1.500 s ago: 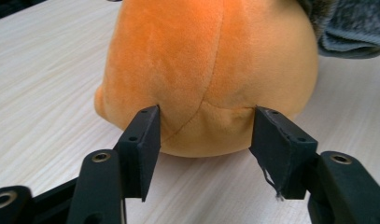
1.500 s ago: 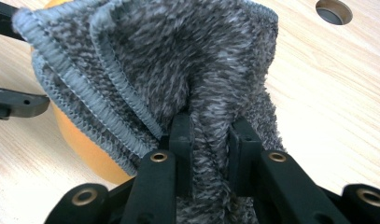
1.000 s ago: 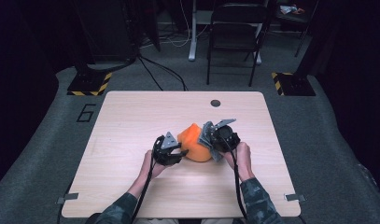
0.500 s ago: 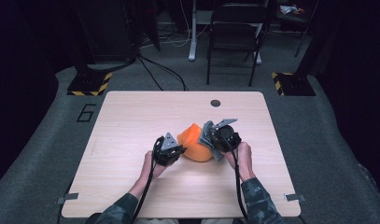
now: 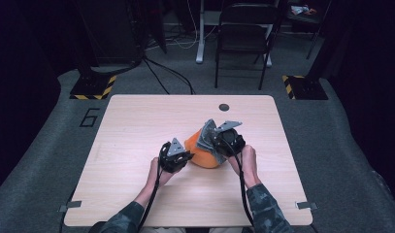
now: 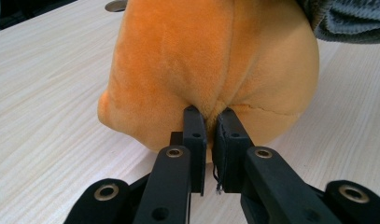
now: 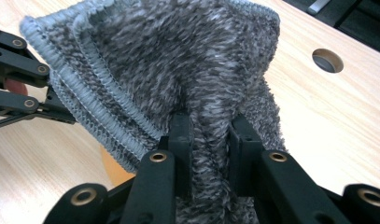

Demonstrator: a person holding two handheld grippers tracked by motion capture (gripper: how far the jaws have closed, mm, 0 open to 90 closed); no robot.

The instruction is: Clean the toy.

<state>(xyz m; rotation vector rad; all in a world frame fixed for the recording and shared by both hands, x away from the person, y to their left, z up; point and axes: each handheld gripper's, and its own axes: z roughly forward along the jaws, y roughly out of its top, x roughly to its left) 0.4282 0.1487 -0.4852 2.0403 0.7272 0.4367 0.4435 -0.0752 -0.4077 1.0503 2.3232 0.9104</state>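
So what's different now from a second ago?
The left gripper has just closed its fingers on a fold of the orange plush toy; a second ago they were wider. The right gripper stays shut on the grey knitted cloth draped on the toy. Toy, cloth and both hands kept their places on the table.

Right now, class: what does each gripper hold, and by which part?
The left gripper pinches a fold of plush low on the orange soft toy. The right gripper clamps a bunched fold of the grey knitted cloth.
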